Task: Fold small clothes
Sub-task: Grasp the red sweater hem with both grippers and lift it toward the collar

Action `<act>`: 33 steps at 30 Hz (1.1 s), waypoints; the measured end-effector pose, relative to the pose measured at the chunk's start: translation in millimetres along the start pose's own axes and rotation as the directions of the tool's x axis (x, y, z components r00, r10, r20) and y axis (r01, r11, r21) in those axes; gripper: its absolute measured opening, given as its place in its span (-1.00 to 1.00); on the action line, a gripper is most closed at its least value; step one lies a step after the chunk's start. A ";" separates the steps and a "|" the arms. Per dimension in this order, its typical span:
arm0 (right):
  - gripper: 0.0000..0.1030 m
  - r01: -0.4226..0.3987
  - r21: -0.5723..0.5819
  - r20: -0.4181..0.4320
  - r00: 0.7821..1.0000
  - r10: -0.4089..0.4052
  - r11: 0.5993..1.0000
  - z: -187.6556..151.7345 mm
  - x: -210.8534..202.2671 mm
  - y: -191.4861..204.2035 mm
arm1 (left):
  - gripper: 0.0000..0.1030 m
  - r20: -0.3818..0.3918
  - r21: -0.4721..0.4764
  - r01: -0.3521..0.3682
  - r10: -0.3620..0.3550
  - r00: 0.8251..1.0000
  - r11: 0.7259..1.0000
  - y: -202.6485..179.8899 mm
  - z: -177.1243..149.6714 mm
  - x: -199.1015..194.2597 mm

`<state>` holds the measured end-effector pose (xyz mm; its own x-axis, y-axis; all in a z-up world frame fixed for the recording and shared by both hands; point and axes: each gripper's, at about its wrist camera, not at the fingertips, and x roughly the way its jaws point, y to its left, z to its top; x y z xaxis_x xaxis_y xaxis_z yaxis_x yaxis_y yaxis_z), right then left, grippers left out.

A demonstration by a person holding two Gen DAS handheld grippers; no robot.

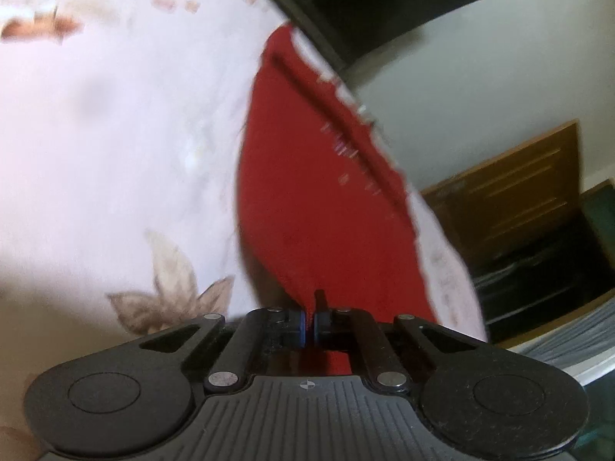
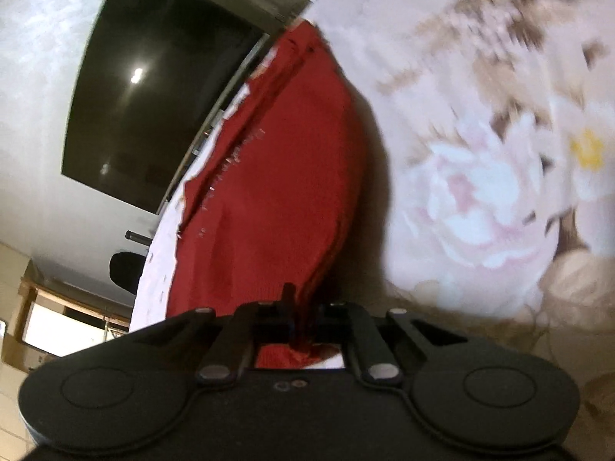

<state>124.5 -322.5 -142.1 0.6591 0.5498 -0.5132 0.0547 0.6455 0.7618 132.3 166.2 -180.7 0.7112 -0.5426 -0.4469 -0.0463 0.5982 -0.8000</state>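
Clearly we have the red cloth pinched at its near edge from both sides. It lies stretched away from us across the flowered sheet, its far end reaching the bed's edge, where the sheet stops against the dark screen on the wall.

Our left gripper has its fingers drawn almost together, a thin fold of red caught between the pads. Our right gripper is likewise nipped tight on a bunched bit of the same hem, and red shows under its jaws too. We cannot say from either view how far apart the two grips sit along that edge.

We hold it this way, we judge, because two corners gripped together let the near edge travel as one straight line; a single pinch would leave the cloth to droop and twist. Both grippers tilt down toward the bed, which suits picking a thin layer off a soft surface without snagging the sheet below.

The cloth looks already narrowed lengthwise, with a seam running along it. We read the step in hand as the start of a fold, bringing the near edge over toward the far end.
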 end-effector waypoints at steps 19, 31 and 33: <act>-0.90 0.087 -0.073 0.008 0.996 -0.086 0.994 -6.5 -4.0 -9.5 | -0.94 0.024 0.013 -0.044 0.044 0.999 0.999 19.9 -13.1 -8.8; -0.90 0.097 -0.132 0.042 0.995 -0.093 0.987 -0.4 -12.2 4.4 | -0.94 0.100 -0.054 0.028 -0.023 0.995 0.998 14.3 -14.0 -18.9; -0.90 0.110 -0.170 0.054 0.993 -0.102 0.979 2.3 -12.0 12.9 | -0.94 0.110 -0.078 0.061 -0.052 0.993 0.995 15.0 -9.1 -16.7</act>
<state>119.0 -322.0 -125.1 0.6894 0.4519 -0.5661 -0.0018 0.7826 0.6226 113.3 178.9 -188.9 0.7858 -0.5044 -0.3580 -0.0578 0.5163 -0.8544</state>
